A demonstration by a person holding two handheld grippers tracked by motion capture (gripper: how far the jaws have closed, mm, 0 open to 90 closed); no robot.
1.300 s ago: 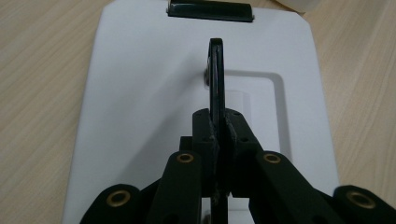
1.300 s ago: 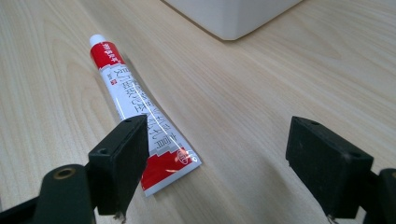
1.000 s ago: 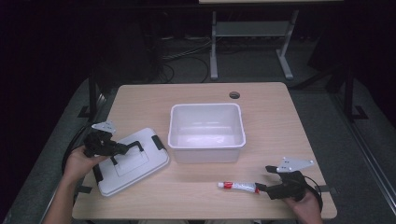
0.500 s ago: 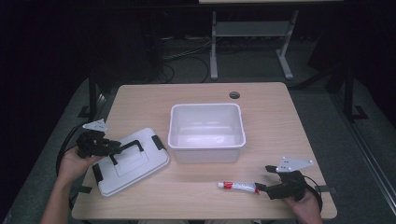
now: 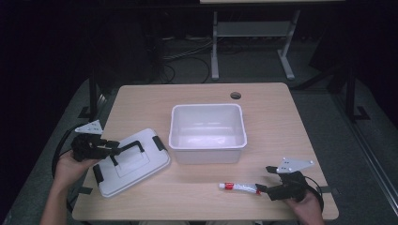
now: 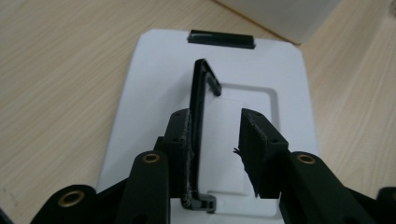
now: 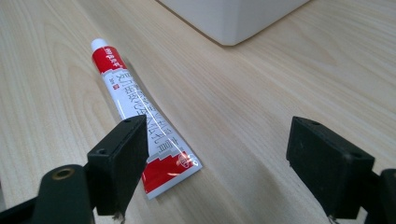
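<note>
Caught the left gripper (image 5: 112, 146) at the near-left edge of the table (image 5: 281, 122), poking over the white lid (image 5: 136, 173) that lay flat beside the bin (image 5: 207, 150). Had its jaws just been opening, and stood part-spread, with the lid's black handle (image 6: 200, 116) up on edge between them. Looked to lean on one pad with a clear gap to the other, so no real pinch anymore; read as letting go.

Spotted the right gripper (image 5: 264, 179) at the near-right corner, jaws spread wide with nothing in them. Found the red-and-white tube (image 7: 135, 107) flat on the wood right there, crimped end tucked at one jaw, cap end pointing away toward the left hand's side.

Key bit for the next grab, probably: ran the tube's long axis roughly along the front edge of the table, nearly in line with the reach of the claw and off to one side of the gap, not centred. Would guess a small sideways shift or wrist turn needed to close across the narrow body. Clearly the right hand's job, being well apart from the left. Sat the bin just beyond, open.
</note>
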